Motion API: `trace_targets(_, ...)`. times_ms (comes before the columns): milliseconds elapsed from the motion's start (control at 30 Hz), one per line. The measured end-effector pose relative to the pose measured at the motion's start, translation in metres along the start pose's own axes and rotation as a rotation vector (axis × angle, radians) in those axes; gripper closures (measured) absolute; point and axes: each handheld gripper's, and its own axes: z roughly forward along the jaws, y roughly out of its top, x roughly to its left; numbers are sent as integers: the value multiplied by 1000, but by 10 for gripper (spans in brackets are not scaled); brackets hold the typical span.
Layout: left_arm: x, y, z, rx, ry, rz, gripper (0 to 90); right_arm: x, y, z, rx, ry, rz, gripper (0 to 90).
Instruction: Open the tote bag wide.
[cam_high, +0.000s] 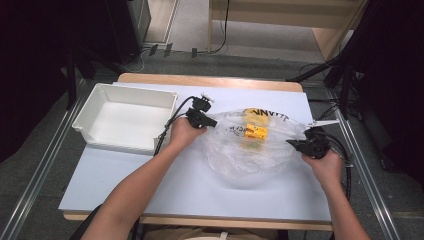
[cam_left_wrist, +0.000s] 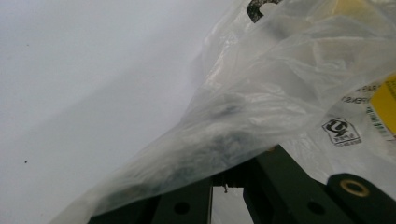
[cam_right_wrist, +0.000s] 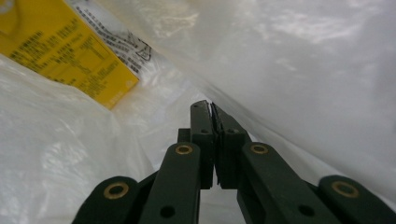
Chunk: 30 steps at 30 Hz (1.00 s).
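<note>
Clear plastic bag (cam_high: 248, 145) lies spread on the pale worktop (cam_high: 190, 185), right of centre, with a yellow label (cam_high: 256, 131) near its far middle. It sits directly between the two hands, stretched side to side, so its long axis runs from one pair of tongs to the other.

Left tongs (cam_high: 212, 122): at the bag's left edge, pointing right, toward the bag. Jaws clenched on a gathered fold of the film; in the left gripper view the plastic (cam_left_wrist: 261, 107) bunches down over the jaws and hides their tips. Left forearm reaches in long and diagonal from the bottom of the high view, hand wrapped over the tool body.

Right tongs (cam_high: 291, 143): at the bag's right edge, pointing left. In the right gripper view the right tongs (cam_right_wrist: 213, 112) show jaws pressed together, with a thin sheet of film seemingly nipped between them, the label (cam_right_wrist: 65, 56) beyond. Right hand sits lower and closer to the near edge, wrist roughly level.

Neither hand is nearer; each holds its own side. White bin (cam_high: 125, 117) stands open and empty to the left, just beyond the left hand, so the left side is closer to it.

Judgement: any lift or carry toward the bin turns on both grips keeping the bag taut between them.
</note>
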Motion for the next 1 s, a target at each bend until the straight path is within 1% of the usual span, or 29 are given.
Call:
trace_targets(33,2,-2,1,-5,4,-10,900,-1,-2,1,0,-3,2,892)
trace_targets(133,5,-4,3,-1,8,-16,900,-3,-4,2,13,-9,9,893)
trace_targets(167,7,-6,5,-8,5,-36,900,-4,-6,4,13,-17,12,895)
trace_targets(200,7,-6,5,-8,5,-36,900,-4,-6,4,13,-17,12,895)
trace_targets(233,8,-7,6,-13,2,-48,900,-5,-9,7,26,-32,18,900)
trace_targets(333,10,-8,7,-11,2,-50,900,-7,-11,9,37,-40,29,900)
trace_targets(433,11,-8,8,-19,-1,-51,900,-9,-15,13,52,-60,43,900)
trace_targets(533,12,-8,8,-24,-5,-57,900,-10,-15,14,41,-64,53,900)
trace_targets(667,15,-8,9,-40,5,-76,900,-9,-16,15,19,-114,41,900)
trace_targets(733,16,-8,8,-41,10,-77,900,-11,-17,14,11,-144,38,900)
trace_targets(800,16,-7,8,-43,24,-87,900,-16,-19,12,-1,-157,53,900)
trace_targets(867,18,-7,7,-41,33,-92,900,-21,-22,8,-7,-167,79,900)
trace_targets(900,18,-7,7,-44,37,-96,900,-23,-24,6,-4,-183,87,900)
trace_targets(1000,20,-7,7,-47,37,-121,900,-31,-29,0,-11,-203,116,900)
